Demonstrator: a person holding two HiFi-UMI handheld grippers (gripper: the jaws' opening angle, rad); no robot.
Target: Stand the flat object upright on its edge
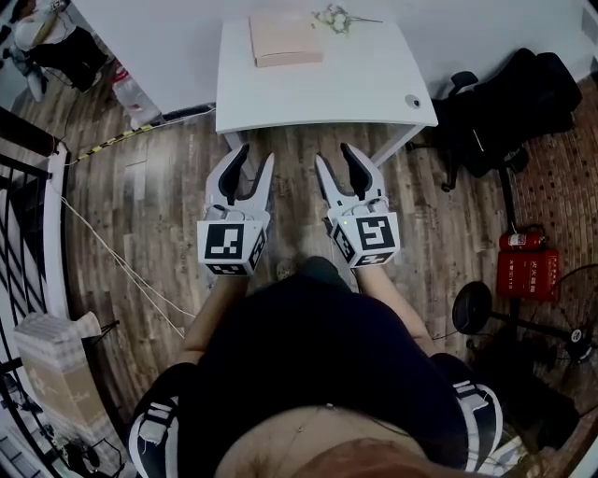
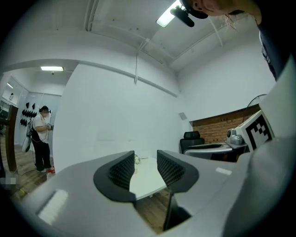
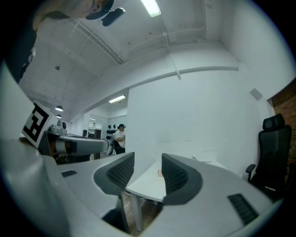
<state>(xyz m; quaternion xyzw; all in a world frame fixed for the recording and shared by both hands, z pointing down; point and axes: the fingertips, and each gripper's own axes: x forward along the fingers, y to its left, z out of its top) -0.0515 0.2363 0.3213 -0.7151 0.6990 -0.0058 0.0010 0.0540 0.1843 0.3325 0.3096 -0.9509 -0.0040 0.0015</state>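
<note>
A flat pinkish book-like slab (image 1: 285, 39) lies flat at the far edge of a white table (image 1: 355, 79). Both grippers hover over the wooden floor short of the table's near edge, pointing toward it. My left gripper (image 1: 254, 157) is open with nothing between its fingers, and so is my right gripper (image 1: 334, 156). In the left gripper view the left gripper (image 2: 144, 167) frames the table top (image 2: 148, 181). In the right gripper view the right gripper (image 3: 148, 172) frames the table (image 3: 143, 183), with the slab (image 3: 160, 173) small and far off.
A small white sprig (image 1: 334, 17) and a round grommet (image 1: 412, 101) are on the table. A black office chair (image 1: 500, 107) stands to the right, with a red extinguisher box (image 1: 528, 271) and a fan (image 1: 476, 308) nearer. A cardboard box (image 1: 51, 359) sits left. A person (image 2: 41, 141) stands far off.
</note>
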